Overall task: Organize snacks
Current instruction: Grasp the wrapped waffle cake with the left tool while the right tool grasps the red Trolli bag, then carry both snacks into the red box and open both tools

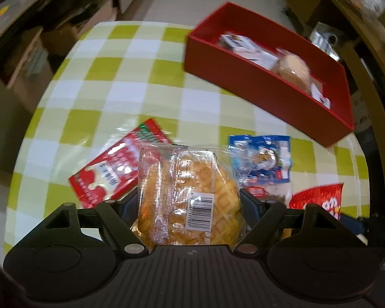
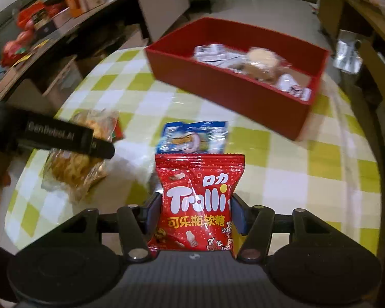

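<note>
My left gripper (image 1: 190, 202) is shut on a clear-wrapped pineapple bun (image 1: 187, 195), held above the table. My right gripper (image 2: 196, 213) is shut on a red Trolli gummy bag (image 2: 197, 202), also off the table. The left gripper (image 2: 64, 138) and its bun (image 2: 74, 164) show at the left of the right wrist view. A red box (image 1: 256, 82) (image 2: 225, 87) stands at the far right of the table with several wrapped snacks inside. A blue snack packet (image 1: 264, 159) (image 2: 192, 138) and a red-and-white packet (image 1: 115, 169) lie on the table in front of the grippers.
The round table has a green-and-white checked cloth (image 1: 115, 89) (image 2: 308, 174). Shelves and cardboard boxes (image 2: 51, 20) stand beyond its far left edge. The Trolli bag's corner (image 1: 318, 200) shows at the right of the left wrist view.
</note>
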A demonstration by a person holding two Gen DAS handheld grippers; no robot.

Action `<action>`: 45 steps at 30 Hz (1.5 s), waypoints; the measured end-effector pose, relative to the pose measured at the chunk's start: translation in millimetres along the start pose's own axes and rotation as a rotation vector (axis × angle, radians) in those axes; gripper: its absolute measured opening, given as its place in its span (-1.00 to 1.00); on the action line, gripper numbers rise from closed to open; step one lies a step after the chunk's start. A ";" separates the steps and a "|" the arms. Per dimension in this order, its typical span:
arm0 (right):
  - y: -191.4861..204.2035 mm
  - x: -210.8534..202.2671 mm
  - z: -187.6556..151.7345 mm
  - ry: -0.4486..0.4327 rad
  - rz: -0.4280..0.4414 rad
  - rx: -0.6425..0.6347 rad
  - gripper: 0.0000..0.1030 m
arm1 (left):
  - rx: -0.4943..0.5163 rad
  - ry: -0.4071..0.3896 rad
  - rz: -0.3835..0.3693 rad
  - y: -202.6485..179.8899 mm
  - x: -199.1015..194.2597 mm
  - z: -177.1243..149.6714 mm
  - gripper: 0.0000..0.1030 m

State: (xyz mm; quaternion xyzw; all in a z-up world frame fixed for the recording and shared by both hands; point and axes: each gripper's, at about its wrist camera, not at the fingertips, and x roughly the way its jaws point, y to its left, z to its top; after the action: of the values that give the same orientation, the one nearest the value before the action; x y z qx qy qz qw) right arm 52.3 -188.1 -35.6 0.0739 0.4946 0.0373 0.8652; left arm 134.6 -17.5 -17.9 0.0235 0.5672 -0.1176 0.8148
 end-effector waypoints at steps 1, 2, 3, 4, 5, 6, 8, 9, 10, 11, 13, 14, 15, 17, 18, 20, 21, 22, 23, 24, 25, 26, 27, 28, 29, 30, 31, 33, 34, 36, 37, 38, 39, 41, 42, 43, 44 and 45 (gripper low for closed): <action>-3.7 -0.2 0.5 -0.002 -0.008 0.006 0.26 | 0.013 0.000 0.004 -5.3 1.2 -0.7 0.60; -8.3 -1.1 0.4 -0.004 -0.013 0.013 0.26 | 0.028 0.000 0.009 -11.3 3.0 -1.1 0.60; -11.5 -1.8 0.3 -0.005 -0.016 0.019 0.26 | 0.043 0.002 0.014 -17.1 4.9 -1.8 0.60; -14.6 -1.8 0.6 -0.003 -0.020 0.024 0.26 | 0.053 0.004 0.017 -21.2 6.7 -2.1 0.60; -16.9 -2.3 -0.5 -0.004 -0.025 0.027 0.26 | 0.062 0.006 0.017 -24.8 8.1 -2.5 0.60; -19.1 -2.3 -1.1 -0.005 -0.032 0.029 0.26 | 0.071 0.008 0.016 -28.3 9.7 -2.9 0.60; -22.2 -0.6 -1.7 -0.002 -0.041 0.029 0.26 | 0.088 0.013 0.015 -35.0 12.1 -3.7 0.60; -23.2 0.4 -1.9 0.000 -0.045 0.029 0.26 | 0.097 0.015 0.018 -38.1 13.4 -4.3 0.60; -24.5 1.4 -2.2 0.003 -0.048 0.030 0.26 | 0.109 0.017 0.023 -41.7 15.1 -5.0 0.60; -25.5 2.4 -2.3 0.006 -0.050 0.030 0.26 | 0.119 0.019 0.029 -44.4 16.9 -5.7 0.60; -27.7 2.7 -2.9 0.007 -0.054 0.031 0.26 | 0.138 0.023 0.038 -48.5 20.3 -7.0 0.60; -28.4 2.5 -2.8 0.007 -0.056 0.031 0.26 | 0.144 0.025 0.040 -49.6 21.2 -7.4 0.60; -29.0 2.6 -2.6 0.006 -0.059 0.031 0.26 | 0.149 0.027 0.041 -50.1 21.8 -7.9 0.60; -29.9 2.9 -0.8 0.001 -0.063 0.035 0.26 | 0.157 0.026 0.040 -51.4 21.4 -8.0 0.60; -29.9 2.8 0.6 -0.003 -0.064 0.036 0.26 | 0.160 0.022 0.043 -52.0 20.7 -7.8 0.60; -29.2 2.5 3.9 -0.013 -0.065 0.037 0.26 | 0.168 0.010 0.055 -53.6 19.3 -7.6 0.60; -28.7 2.3 5.2 -0.018 -0.064 0.036 0.26 | 0.173 0.005 0.061 -54.5 18.6 -7.7 0.60; -27.9 2.0 6.9 -0.024 -0.065 0.033 0.26 | 0.179 0.001 0.068 -55.3 18.2 -8.1 0.60; -27.4 2.0 8.2 -0.027 -0.065 0.032 0.26 | 0.182 -0.001 0.073 -55.6 18.3 -8.1 0.60; -27.0 2.2 9.6 -0.030 -0.066 0.030 0.26 | 0.185 -0.002 0.077 -56.0 18.6 -8.3 0.60; -26.7 2.5 10.9 -0.031 -0.068 0.026 0.26 | 0.187 -0.001 0.079 -56.3 19.1 -8.2 0.60; -26.1 2.8 12.1 -0.032 -0.073 0.021 0.26 | 0.190 -0.001 0.082 -56.6 19.7 -8.2 0.60; -26.1 3.0 12.8 -0.034 -0.081 0.016 0.26 | 0.192 -0.002 0.087 -56.9 20.0 -8.3 0.60; -26.2 3.1 13.9 -0.038 -0.090 0.012 0.26 | 0.196 -0.005 0.094 -57.1 20.3 -8.3 0.60; -26.8 3.0 15.1 -0.042 -0.098 0.008 0.26 | 0.199 -0.009 0.102 -57.6 20.2 -8.3 0.60; -27.3 2.8 16.2 -0.044 -0.104 0.005 0.26 | 0.204 -0.015 0.111 -58.2 20.0 -8.2 0.60; -28.3 2.2 17.4 -0.048 -0.109 0.006 0.26 | 0.209 -0.022 0.119 -58.9 19.6 -8.2 0.60; -28.9 1.2 19.7 -0.057 -0.119 0.002 0.26 | 0.220 -0.036 0.133 -60.8 18.5 -8.1 0.60; -28.4 0.5 21.0 -0.062 -0.125 -0.002 0.26 | 0.226 -0.043 0.140 -62.0 17.8 -8.0 0.60; -28.1 -1.1 24.0 -0.071 -0.131 -0.008 0.26 | 0.234 -0.052 0.144 -63.7 16.4 -7.4 0.60; -27.7 -1.9 25.4 -0.075 -0.130 -0.009 0.26 | 0.237 -0.058 0.148 -64.6 15.6 -7.0 0.60; -27.4 -2.5 26.9 -0.079 -0.129 -0.011 0.26 | 0.240 -0.065 0.152 -65.0 15.0 -6.7 0.60; -27.1 -3.0 28.2 -0.083 -0.130 -0.013 0.26 | 0.243 -0.072 0.157 -65.6 14.5 -6.2 0.60; -26.2 -2.9 31.3 -0.090 -0.134 -0.018 0.26 | 0.248 -0.087 0.171 -67.1 13.0 -5.7 0.60; -25.5 -2.7 32.7 -0.092 -0.136 -0.020 0.26 | 0.249 -0.094 0.177 -67.6 12.4 -5.0 0.60; -25.2 -2.6 34.4 -0.096 -0.138 -0.021 0.26 | 0.252 -0.102 0.182 -68.5 11.7 -3.7 0.60; -25.3 -2.6 36.2 -0.099 -0.139 -0.021 0.26 | 0.254 -0.108 0.186 -69.2 11.1 -2.2 0.60; -25.7 -2.6 38.1 -0.102 -0.140 -0.019 0.26 | 0.254 -0.115 0.189 -70.1 10.4 -0.5 0.60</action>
State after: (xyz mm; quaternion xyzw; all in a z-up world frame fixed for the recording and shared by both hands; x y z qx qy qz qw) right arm 83.5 -217.3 -18.6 0.0328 0.4532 -0.0221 0.8905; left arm 122.3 -87.2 -21.1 0.1727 0.4954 -0.1121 0.8439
